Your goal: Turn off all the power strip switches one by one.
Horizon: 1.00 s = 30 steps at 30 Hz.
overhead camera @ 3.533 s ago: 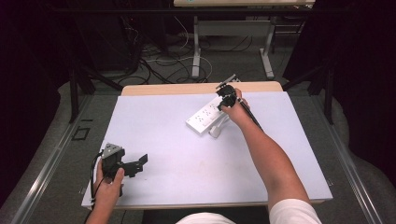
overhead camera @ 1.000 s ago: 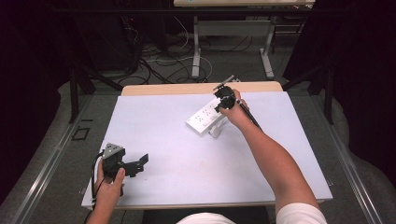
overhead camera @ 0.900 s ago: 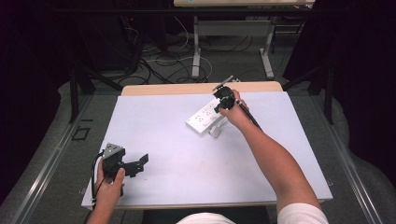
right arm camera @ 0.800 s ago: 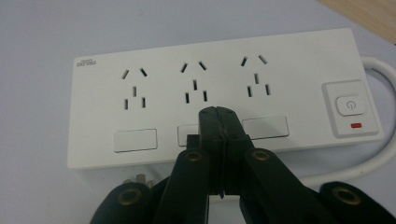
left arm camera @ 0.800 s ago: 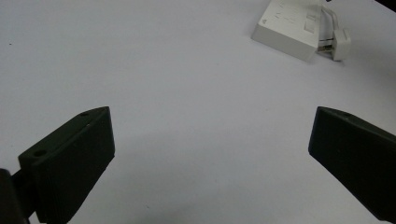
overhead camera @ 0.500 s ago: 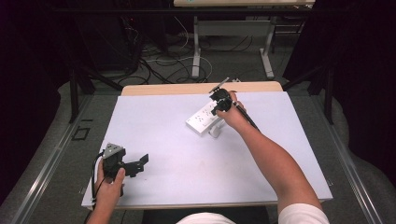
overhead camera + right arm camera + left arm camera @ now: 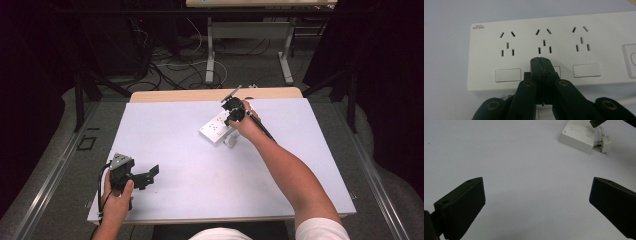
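On the far middle of the pale table [image 7: 300, 150] lies a white plastic power strip [image 7: 218, 129], smooth and box-shaped. The right gripper [image 7: 541, 61] has its jaws pressed together, tips over the middle rocker switch; the right gripper view reveals three socket groups and a small embossed logo, perhaps a brand name. The left gripper [image 7: 150, 172] rests near the left edge, jaws spread wide around nothing.
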Available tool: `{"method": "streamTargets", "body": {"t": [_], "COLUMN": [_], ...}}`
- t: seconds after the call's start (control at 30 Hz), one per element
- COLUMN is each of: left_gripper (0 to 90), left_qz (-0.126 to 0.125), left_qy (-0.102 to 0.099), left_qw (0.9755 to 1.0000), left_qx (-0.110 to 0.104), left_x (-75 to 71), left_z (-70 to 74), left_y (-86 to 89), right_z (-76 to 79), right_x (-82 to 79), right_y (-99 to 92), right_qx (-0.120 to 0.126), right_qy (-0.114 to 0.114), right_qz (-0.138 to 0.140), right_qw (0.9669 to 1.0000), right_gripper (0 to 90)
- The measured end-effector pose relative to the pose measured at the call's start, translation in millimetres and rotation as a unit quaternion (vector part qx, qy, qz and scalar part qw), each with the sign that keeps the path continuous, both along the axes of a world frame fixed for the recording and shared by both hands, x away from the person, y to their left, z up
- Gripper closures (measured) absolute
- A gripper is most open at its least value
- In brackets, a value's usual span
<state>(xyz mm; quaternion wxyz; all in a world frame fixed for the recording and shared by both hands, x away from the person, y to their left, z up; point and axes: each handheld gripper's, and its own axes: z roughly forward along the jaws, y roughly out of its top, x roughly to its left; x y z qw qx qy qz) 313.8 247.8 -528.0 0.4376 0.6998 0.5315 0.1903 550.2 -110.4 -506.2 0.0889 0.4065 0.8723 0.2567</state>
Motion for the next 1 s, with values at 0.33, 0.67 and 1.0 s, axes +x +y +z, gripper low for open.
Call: {"method": "streamTargets", "body": {"t": [0.33,0.67,1.0], "left_gripper": [0.3,0.3,0.3], "left_qz": [0.0,0.0,-0.001], "left_qy": [0.0,0.0,0.0], "left_qw": [1.0,1.0,1.0], "left_qx": [-0.002,-0.002,-0.003], "left_x": [-0.2,-0.2,-0.3], "left_z": [0.2,0.3,0.2], "left_y": [0.5,0.2,0.1], "right_z": [-6.5,-6.9,-7.2], "right_x": [-0.1,1.4,0.3], "right_y": [6.2,4.9,5.9], "right_qx": [-0.003,0.003,-0.002], "right_qy": [0.0,-0.002,-0.004], "right_qz": [-0.001,0.007,0.001], "right_qw": [1.0,1.0,1.0], "right_gripper": [90.0,90.0,90.0]}}
